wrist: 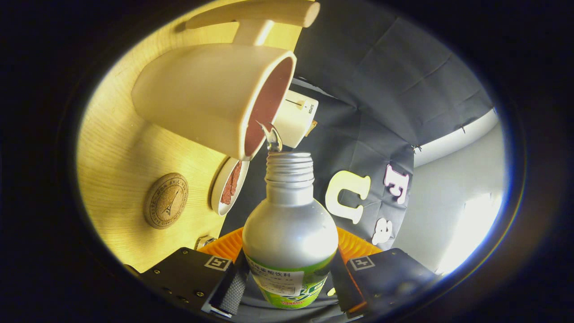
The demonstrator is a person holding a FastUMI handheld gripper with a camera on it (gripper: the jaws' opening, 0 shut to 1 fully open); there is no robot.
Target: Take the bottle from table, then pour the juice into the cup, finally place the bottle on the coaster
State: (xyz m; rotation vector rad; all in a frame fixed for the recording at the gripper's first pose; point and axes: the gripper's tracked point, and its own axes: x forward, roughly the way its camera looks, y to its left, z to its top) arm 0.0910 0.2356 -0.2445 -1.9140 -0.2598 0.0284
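**Bottle tipped at the cup, pouring in hand**

Silver metal bottle with green label (289,233) is clamped between the gripper (287,287) fingers, its open neck touching the cream mug's (210,96) rim; liquid trickles in. Next: level it, then carry it to the round cork coaster (166,201) on the wooden table (116,152).

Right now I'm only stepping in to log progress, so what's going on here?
A person's hand-held gripper is shut on a silver bottle, tipped so its open neck meets the rim of a cream cup. A thin stream of liquid is passing from the mouth into the cup. The round cork coaster lies bare on the wooden table, beside a small dish.
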